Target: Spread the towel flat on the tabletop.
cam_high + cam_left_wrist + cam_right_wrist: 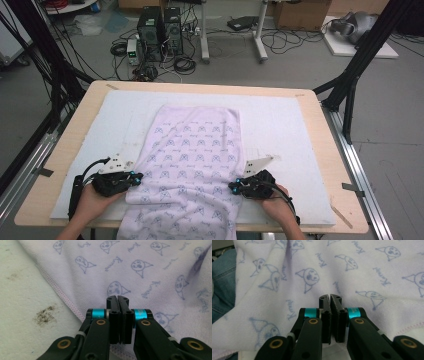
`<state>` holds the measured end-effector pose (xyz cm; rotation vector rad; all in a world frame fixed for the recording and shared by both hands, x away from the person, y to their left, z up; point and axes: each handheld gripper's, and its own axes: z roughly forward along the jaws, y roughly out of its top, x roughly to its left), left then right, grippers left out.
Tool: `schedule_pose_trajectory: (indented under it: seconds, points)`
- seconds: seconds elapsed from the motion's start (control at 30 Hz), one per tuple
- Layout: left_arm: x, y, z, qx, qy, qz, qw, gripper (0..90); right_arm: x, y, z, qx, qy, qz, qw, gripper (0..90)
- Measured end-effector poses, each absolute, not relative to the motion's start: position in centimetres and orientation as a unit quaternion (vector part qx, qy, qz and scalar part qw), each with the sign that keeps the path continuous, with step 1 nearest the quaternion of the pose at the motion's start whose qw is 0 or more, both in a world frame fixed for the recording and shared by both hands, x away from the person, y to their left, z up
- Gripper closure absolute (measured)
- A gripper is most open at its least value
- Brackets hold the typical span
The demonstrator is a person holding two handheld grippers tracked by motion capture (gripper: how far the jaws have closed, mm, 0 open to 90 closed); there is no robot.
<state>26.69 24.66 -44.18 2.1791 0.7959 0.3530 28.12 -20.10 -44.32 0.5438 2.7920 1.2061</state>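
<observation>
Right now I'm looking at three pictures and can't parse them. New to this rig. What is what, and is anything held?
There is no robot arm here. A person at a table holds a two-jaw tool in each hand: the left gripper and the right gripper.

The high view comes from a fixed camera above the person's side, looking forward and down. The other two come from cameras riding on the grippers, looking along their black jaws.

On the table lies a white mat, and on it a lilac towel printed with small cartoon faces. Its near end hangs over the table edge toward the person.

Each gripper sits at one side edge of the towel, jaws closed. In the gripper views the pads stand together with the cloth's hem right at them, so each looks pinched on an edge, though the fabric between the pads is hidden.
</observation>
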Motion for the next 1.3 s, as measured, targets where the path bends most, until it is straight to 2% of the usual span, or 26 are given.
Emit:
schedule_pose_trajectory:
  seconds: [0.13, 0.2, 0.27, 0.3, 0.37, 0.43, 0.47, 0.5, 0.53, 0.57, 0.6, 0.8, 0.93, 0.97, 1.0, 1.07, 1.1, 1.23, 1.3]
  points:
    - [25.2, 25.1, -43.2, 0.852, 0.299, 0.130, 0.410, 88.4, 26.8, -19.7, -43.8, 0.139, 0.910, 0.391, -0.009, 88.6]
    - [24.5, 25.5, -42.6, 0.847, 0.289, 0.124, 0.428, 86.5, 26.0, -19.8, -43.2, 0.124, 0.905, 0.407, -0.024, 85.6]
    - [24.8, 25.6, -42.3, 0.845, 0.293, 0.136, 0.427, 68.1, 25.9, -20.1, -42.1, 0.131, 0.889, 0.438, -0.017, 72.7]
    - [25.2, 25.5, -42.3, 0.843, 0.300, 0.136, 0.426, 61.8, 26.4, -20.2, -41.7, 0.139, 0.886, 0.443, -0.003, 69.6]
    - [26.2, 25.0, -42.5, 0.843, 0.302, 0.134, 0.426, 57.3, 27.6, -19.8, -41.4, 0.149, 0.893, 0.424, 0.027, 64.1]
    - [27.2, 24.2, -43.4, 0.853, 0.301, 0.136, 0.404, 57.6, 28.6, -19.1, -42.0, 0.158, 0.897, 0.412, 0.029, 62.4]
    - [27.6, 23.9, -44.1, 0.861, 0.305, 0.126, 0.386, 61.5, 28.9, -18.6, -42.5, 0.154, 0.907, 0.391, 0.030, 63.2]
    - [27.6, 23.9, -44.5, 0.857, 0.301, 0.133, 0.396, 68.4, 29.1, -18.1, -43.1, 0.151, 0.917, 0.367, 0.037, 67.0]
    - [27.6, 24.0, -44.5, 0.855, 0.305, 0.132, 0.398, 79.0, 29.2, -17.7, -43.7, 0.149, 0.923, 0.353, 0.037, 72.0]
    - [27.7, 24.1, -44.4, 0.853, 0.307, 0.127, 0.402, 84.7, 29.1, -17.8, -43.9, 0.150, 0.917, 0.368, 0.039, 84.8]
    - [27.6, 24.1, -44.4, 0.853, 0.308, 0.126, 0.402, 87.0, 29.2, -18.0, -44.1, 0.152, 0.913, 0.376, 0.029, 86.8]
    - [25.8, 24.6, -43.8, 0.857, 0.288, 0.129, 0.407, 88.0, 27.8, -18.3, -43.3, 0.124, 0.921, 0.369, -0.011, 88.6]
    - [23.6, 25.1, -42.9, 0.856, 0.271, 0.104, 0.428, 87.9, 25.5, -19.0, -42.2, 0.098, 0.912, 0.396, -0.043, 87.8]
    - [23.3, 25.1, -42.7, 0.858, 0.265, 0.103, 0.427, 87.1, 25.2, -19.2, -42.0, 0.094, 0.908, 0.405, -0.059, 85.1]
    - [23.2, 25.1, -42.4, 0.858, 0.263, 0.110, 0.427, 82.6, 25.1, -19.4, -41.8, 0.099, 0.901, 0.418, -0.068, 76.2]
    - [24.0, 24.9, -41.8, 0.852, 0.275, 0.133, 0.425, 61.2, 26.0, -19.9, -41.3, 0.125, 0.891, 0.433, -0.054, 69.0]
    - [24.7, 24.9, -41.5, 0.846, 0.282, 0.142, 0.430, 58.7, 26.7, -20.1, -41.1, 0.138, 0.890, 0.434, -0.036, 64.3]
    - [28.6, 24.7, -41.1, 0.816, 0.328, 0.183, 0.439, 57.0, 31.0, -19.9, -41.0, 0.198, 0.890, 0.408, 0.046, 62.4]
    - [30.7, 24.7, -41.7, 0.810, 0.357, 0.188, 0.426, 57.1, 32.7, -20.0, -41.4, 0.216, 0.890, 0.397, 0.063, 62.1]
